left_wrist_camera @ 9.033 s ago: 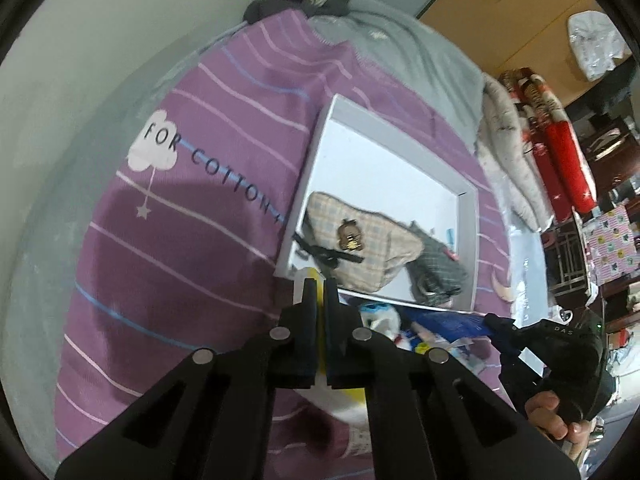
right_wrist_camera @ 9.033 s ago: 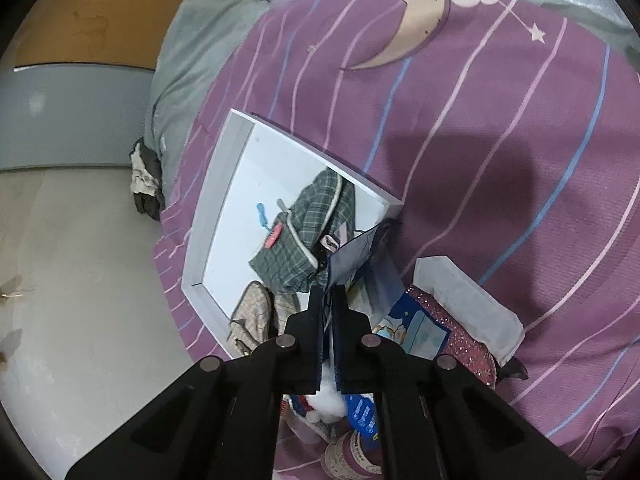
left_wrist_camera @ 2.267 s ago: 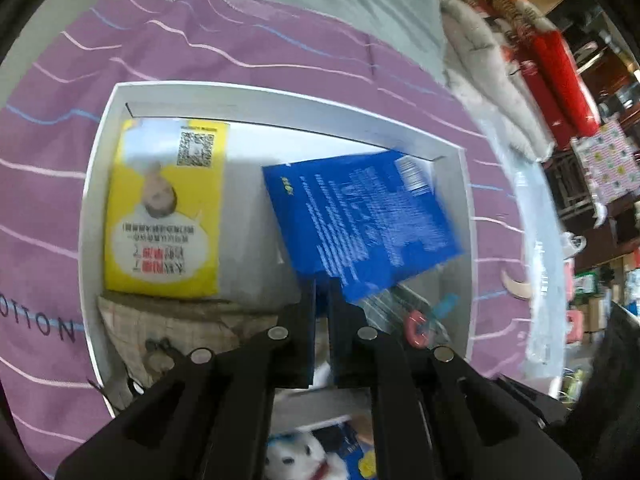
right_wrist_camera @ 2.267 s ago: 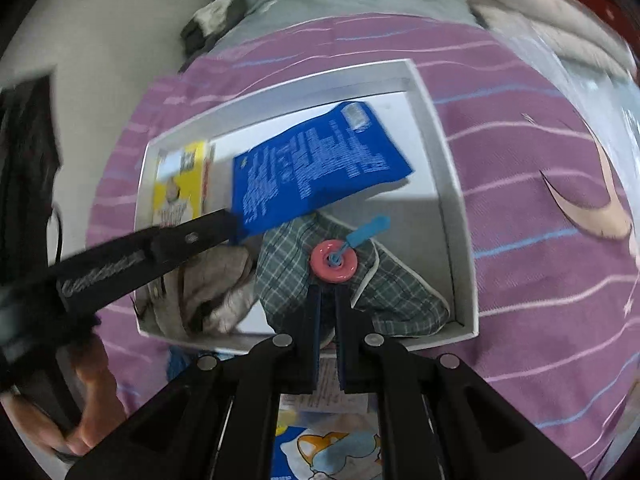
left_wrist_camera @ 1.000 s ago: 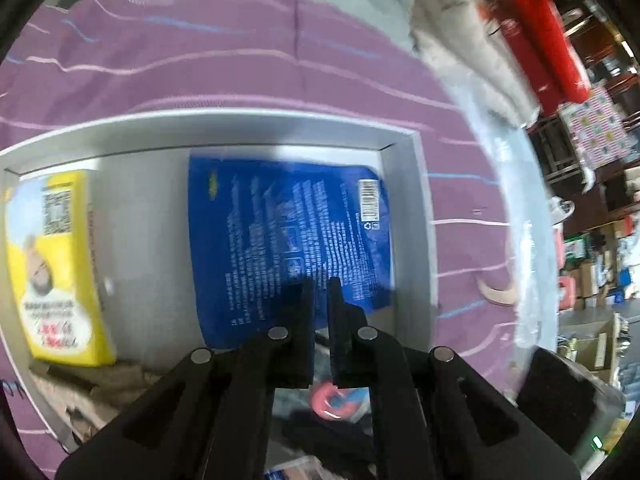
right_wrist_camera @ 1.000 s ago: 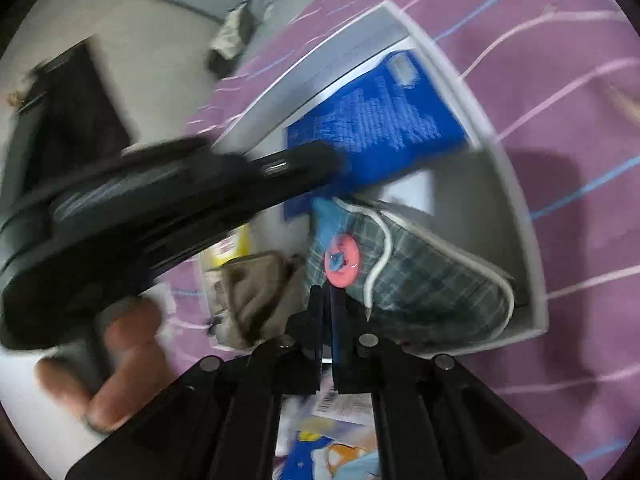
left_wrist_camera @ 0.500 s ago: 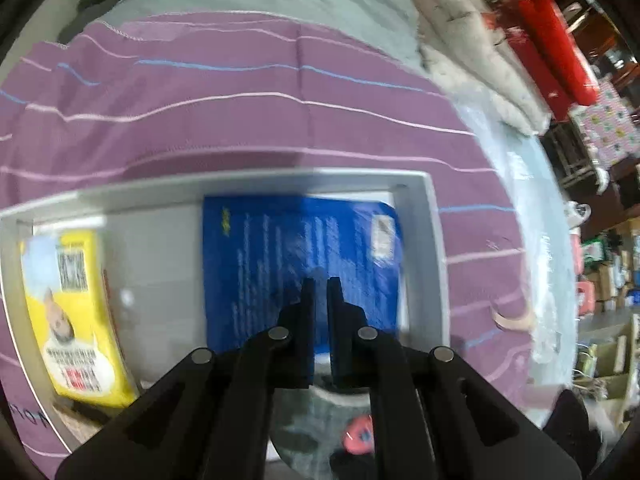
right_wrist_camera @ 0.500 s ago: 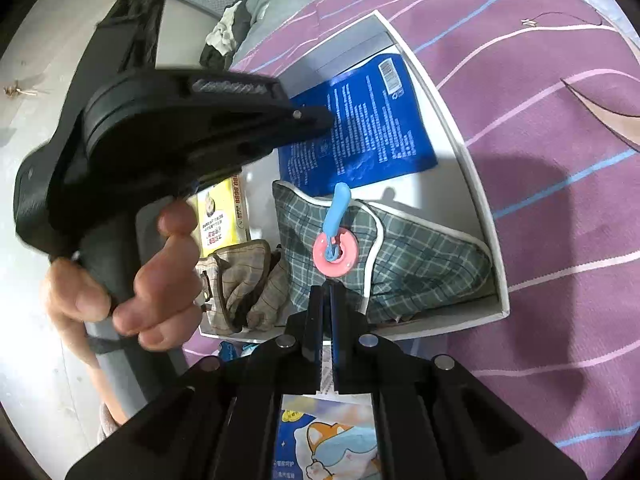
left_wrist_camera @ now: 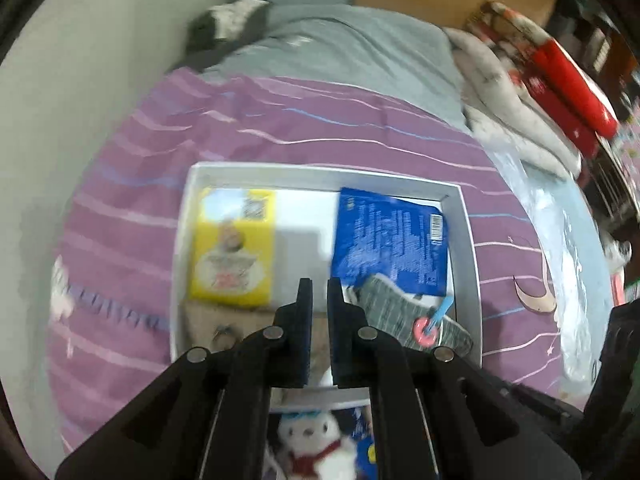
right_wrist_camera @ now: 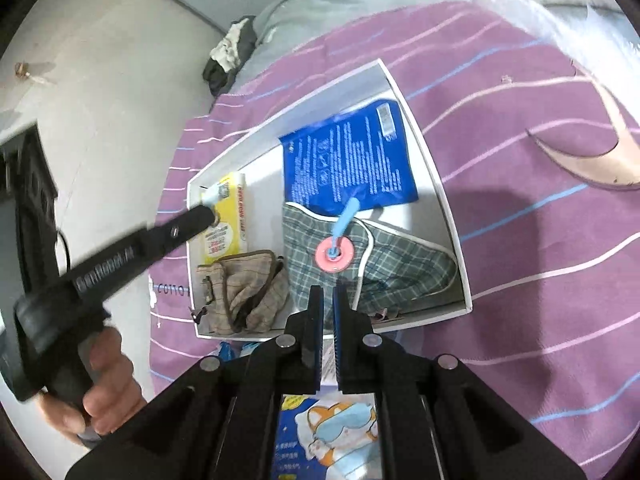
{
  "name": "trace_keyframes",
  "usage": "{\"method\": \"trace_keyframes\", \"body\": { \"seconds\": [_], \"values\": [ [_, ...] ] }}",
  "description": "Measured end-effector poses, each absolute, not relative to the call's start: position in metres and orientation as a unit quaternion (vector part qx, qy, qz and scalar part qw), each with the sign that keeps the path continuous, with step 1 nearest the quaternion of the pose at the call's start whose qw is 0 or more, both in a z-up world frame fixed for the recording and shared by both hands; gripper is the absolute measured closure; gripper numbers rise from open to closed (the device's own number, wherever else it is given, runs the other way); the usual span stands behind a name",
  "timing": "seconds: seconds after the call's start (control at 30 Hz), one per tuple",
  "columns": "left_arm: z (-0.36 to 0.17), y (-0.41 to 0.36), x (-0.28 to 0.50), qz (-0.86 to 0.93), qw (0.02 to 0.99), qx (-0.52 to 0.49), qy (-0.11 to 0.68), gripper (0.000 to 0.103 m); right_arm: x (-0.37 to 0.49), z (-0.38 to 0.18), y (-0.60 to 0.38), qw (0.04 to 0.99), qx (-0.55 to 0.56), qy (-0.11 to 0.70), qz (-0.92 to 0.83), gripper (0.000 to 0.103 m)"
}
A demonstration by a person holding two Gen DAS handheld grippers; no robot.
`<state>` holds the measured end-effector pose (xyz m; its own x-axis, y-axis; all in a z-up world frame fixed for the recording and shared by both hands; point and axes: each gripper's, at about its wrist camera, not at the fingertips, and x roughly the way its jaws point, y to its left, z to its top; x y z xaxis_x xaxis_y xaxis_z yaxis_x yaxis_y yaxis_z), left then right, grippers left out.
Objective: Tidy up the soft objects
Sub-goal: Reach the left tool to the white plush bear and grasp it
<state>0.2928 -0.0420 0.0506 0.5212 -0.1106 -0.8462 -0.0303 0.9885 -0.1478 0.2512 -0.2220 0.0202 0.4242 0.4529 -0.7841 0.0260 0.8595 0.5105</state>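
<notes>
A white tray [left_wrist_camera: 466, 216] [right_wrist_camera: 440, 184] lies on a purple striped bedspread. In it lie a yellow pack [left_wrist_camera: 232, 252] [right_wrist_camera: 224, 224], a blue pack [left_wrist_camera: 392, 240] [right_wrist_camera: 348, 160], a beige plaid pouch [right_wrist_camera: 244, 288] and a green plaid pouch [right_wrist_camera: 384, 264] with a pink ring and blue tag [right_wrist_camera: 334, 256]. My left gripper [left_wrist_camera: 319, 292] is shut and empty above the tray's near side; it also shows in the right wrist view [right_wrist_camera: 200, 216]. My right gripper [right_wrist_camera: 327, 296] is shut and empty over the tray's near edge.
A white plush toy [left_wrist_camera: 308, 444] and a cartoon-print pack [right_wrist_camera: 336, 432] lie just in front of the tray. A grey blanket [left_wrist_camera: 340, 52] and red bundles [left_wrist_camera: 560, 72] lie beyond. A wall stands on the left.
My left gripper has pulled back and up from the blue pack, which stays flat in the tray. The right gripper has stayed over the tray's near edge.
</notes>
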Motion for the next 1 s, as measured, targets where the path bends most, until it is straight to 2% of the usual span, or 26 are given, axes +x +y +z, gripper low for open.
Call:
{"method": "trace_keyframes", "body": {
  "seconds": [0.27,0.53,0.6,0.67,0.8,0.9,0.97,1.0],
  "values": [
    [0.036,-0.028,0.259,-0.056,0.849,-0.13,0.51,0.095,0.236,0.041,-0.232,0.822,0.228,0.504,0.134,0.099],
    [0.023,-0.004,0.245,-0.07,0.84,-0.199,0.5,0.094,0.233,0.035,-0.232,0.812,0.233,0.519,0.126,0.099],
    [0.021,0.003,0.243,-0.09,0.827,-0.231,0.505,0.09,0.232,0.035,-0.231,0.808,0.244,0.522,0.124,0.099],
    [0.02,0.004,0.243,-0.109,0.818,-0.243,0.51,0.081,0.23,0.036,-0.23,0.805,0.254,0.523,0.119,0.099],
    [0.018,-0.003,0.242,-0.135,0.805,-0.236,0.528,0.076,0.225,0.042,-0.228,0.798,0.274,0.525,0.111,0.099],
    [0.017,-0.008,0.242,-0.137,0.797,-0.233,0.541,0.076,0.222,0.044,-0.227,0.786,0.306,0.526,0.109,0.089],
    [0.016,-0.01,0.242,-0.141,0.791,-0.229,0.549,0.073,0.221,0.044,-0.229,0.774,0.345,0.52,0.109,0.073],
    [0.016,-0.01,0.241,-0.143,0.789,-0.229,0.552,0.072,0.22,0.043,-0.23,0.769,0.359,0.517,0.11,0.07]
  ]
}}
